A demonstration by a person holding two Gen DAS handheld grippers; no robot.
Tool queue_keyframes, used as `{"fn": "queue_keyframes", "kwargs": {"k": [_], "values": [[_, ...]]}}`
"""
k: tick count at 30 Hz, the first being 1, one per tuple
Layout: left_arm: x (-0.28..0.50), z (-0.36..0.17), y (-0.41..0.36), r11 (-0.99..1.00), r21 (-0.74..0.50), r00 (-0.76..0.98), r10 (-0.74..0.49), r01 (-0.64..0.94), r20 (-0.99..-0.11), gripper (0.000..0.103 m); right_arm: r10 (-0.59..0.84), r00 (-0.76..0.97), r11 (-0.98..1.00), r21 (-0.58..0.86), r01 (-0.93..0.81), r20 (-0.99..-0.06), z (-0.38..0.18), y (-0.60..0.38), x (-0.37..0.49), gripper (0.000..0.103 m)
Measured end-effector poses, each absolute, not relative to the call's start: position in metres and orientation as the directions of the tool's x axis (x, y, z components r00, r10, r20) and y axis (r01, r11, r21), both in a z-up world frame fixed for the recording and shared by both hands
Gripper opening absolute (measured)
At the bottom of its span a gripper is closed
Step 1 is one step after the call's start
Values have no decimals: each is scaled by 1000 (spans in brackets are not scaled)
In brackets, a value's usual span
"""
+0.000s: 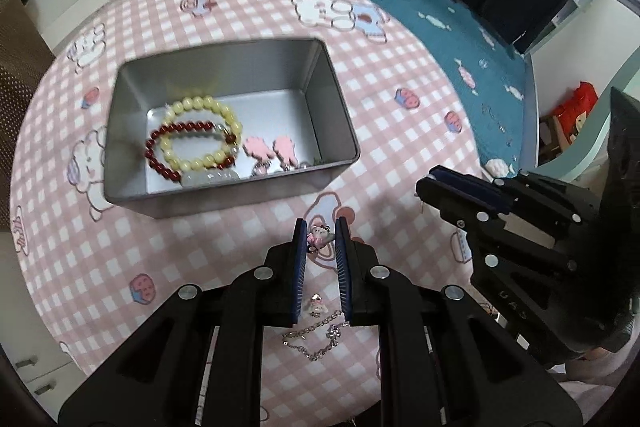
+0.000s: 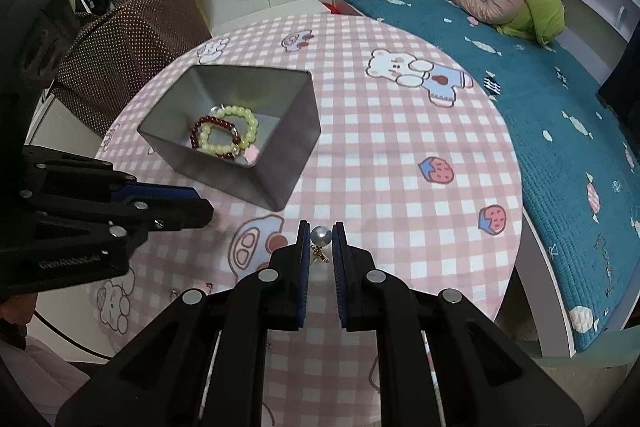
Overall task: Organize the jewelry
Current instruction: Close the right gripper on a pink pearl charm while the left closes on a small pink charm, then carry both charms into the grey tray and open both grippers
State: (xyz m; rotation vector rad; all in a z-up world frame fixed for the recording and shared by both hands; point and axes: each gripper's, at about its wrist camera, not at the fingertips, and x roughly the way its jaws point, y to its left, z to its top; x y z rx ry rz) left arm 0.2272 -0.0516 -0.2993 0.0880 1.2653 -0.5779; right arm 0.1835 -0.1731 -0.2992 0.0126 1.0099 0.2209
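A grey metal tin (image 1: pixel 132 183) stands open on the round table; it holds a yellow bead bracelet (image 1: pixel 208 131), a dark red bead bracelet (image 1: pixel 160 151) and pink charms (image 1: pixel 272 149). It also shows in the right wrist view (image 2: pixel 288 155). My left gripper (image 1: pixel 320 237) is shut on a small pink-and-white charm (image 1: pixel 320 235), held above the cloth in front of the tin. My right gripper (image 2: pixel 321 235) is shut on a pearl earring (image 2: pixel 321 235) with a gold dangle. A silver chain (image 1: pixel 316 341) and a small white charm (image 1: pixel 316 305) lie on the table under my left gripper.
The table has a pink checked cloth with bear prints (image 2: pixel 400 155). A bed with a teal cover (image 2: pixel 560 131) runs along the right, with jackets on it. A brown dotted bag (image 2: pixel 132 39) and white wardrobe stand behind the table.
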Motion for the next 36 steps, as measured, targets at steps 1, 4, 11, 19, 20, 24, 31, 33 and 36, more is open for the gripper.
{"fn": "queue_keyframes", "kwargs": {"k": [1,4,11,19,20,24,31,33,36], "values": [[228,-296,-51,853,-250,182,-365,457,-913,14,188,515,978,111,-177,-836,-298,-172,183,10],[229,-285,-46,849,-259,198,-382,460,-903,14,186,532,978,105,-180,-826,-289,-170,185,10],[234,-259,-43,842,-252,251,-406,477,-879,14,183,580,978,85,-191,-794,-268,-166,193,10],[250,-236,-38,858,-236,321,-405,456,-856,14,197,616,974,79,-213,-763,-249,-158,206,10],[252,-235,-37,862,-236,325,-403,448,-856,14,196,618,974,77,-214,-762,-247,-157,207,10],[265,-234,-34,873,-239,335,-397,426,-855,14,203,624,971,75,-226,-755,-243,-154,217,10],[289,-246,-36,879,-258,318,-398,401,-861,14,224,610,965,83,-250,-760,-245,-147,236,10],[296,-252,-38,879,-265,306,-399,397,-865,14,230,604,963,88,-256,-763,-246,-146,240,10],[305,-260,-42,879,-268,286,-395,394,-873,14,237,592,961,96,-260,-770,-250,-145,247,10]]}}
